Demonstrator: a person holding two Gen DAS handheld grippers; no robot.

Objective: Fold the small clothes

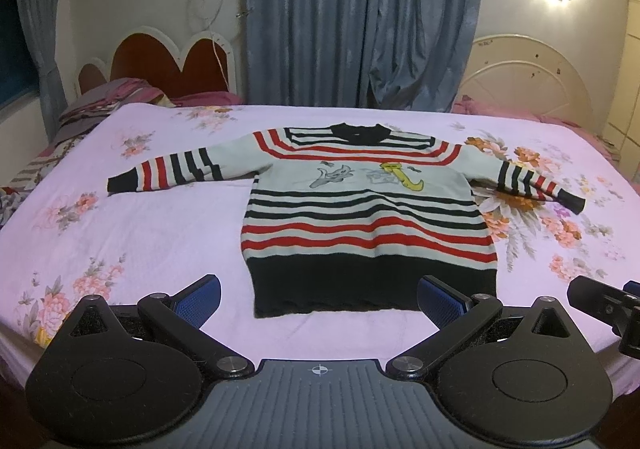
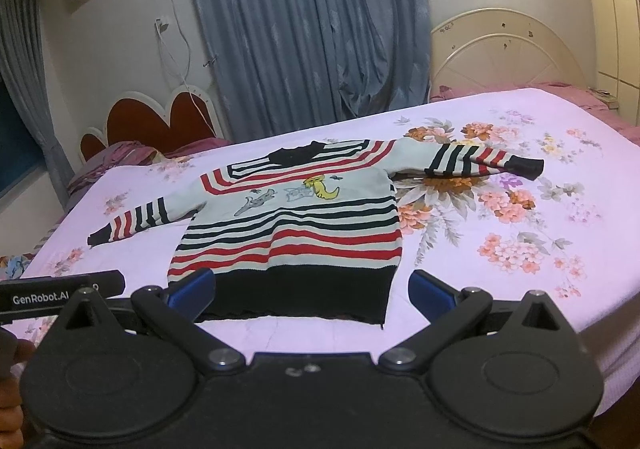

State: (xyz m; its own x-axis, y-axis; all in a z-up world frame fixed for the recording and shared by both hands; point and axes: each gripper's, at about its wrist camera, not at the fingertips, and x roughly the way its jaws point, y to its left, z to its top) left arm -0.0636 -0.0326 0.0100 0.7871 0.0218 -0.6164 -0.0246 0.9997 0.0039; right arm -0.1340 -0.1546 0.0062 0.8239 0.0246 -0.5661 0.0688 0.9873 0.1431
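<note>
Sweater (image 1: pixel 368 217) lies flat on the bed (image 1: pixel 160 233), sleeves spread; nothing grips it. Left tool (image 1: pixel 319 299) and right tool (image 2: pixel 312 291) hover near its hem, jaws wide apart.

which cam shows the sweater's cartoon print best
The left wrist view: the sweater lies square-on, its cartoon print centred and level. The right wrist view shows the same print skewed and slightly smaller.
</note>
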